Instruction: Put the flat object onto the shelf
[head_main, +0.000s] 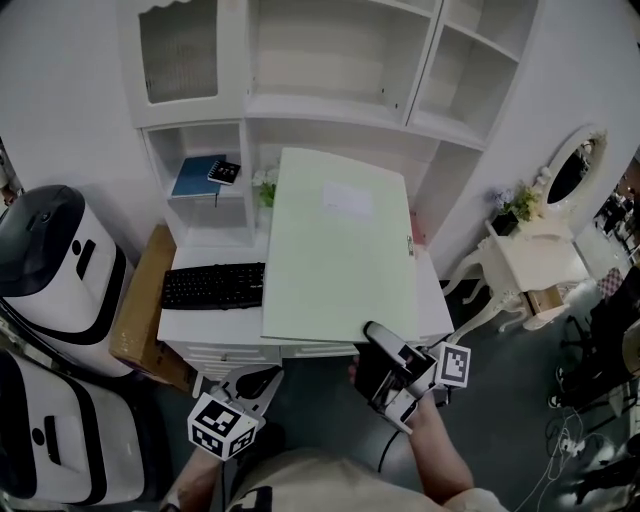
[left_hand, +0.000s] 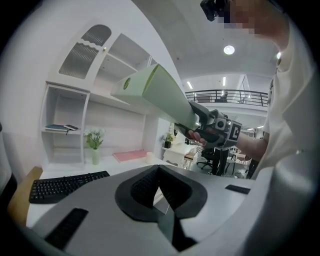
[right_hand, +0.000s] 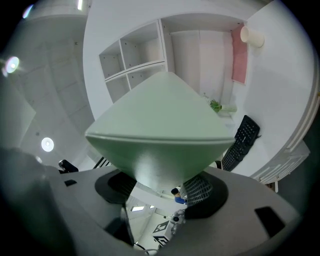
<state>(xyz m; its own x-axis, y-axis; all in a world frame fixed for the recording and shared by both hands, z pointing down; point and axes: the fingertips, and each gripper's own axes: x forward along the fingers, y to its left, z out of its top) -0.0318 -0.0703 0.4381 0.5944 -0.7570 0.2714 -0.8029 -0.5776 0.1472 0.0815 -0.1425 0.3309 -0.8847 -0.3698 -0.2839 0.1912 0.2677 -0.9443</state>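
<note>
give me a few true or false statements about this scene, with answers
1. The right tool grips the green folder. True.
2. The keyboard lies on a shelf. False: it lies on the white desk.
3. A blue book lies in a shelf compartment. True.
4. The left tool also holds the folder. False: it holds nothing and sits low, in front of the desk.
5. The folder already rests on the shelf. False: it is held in the air over the desk.
</note>
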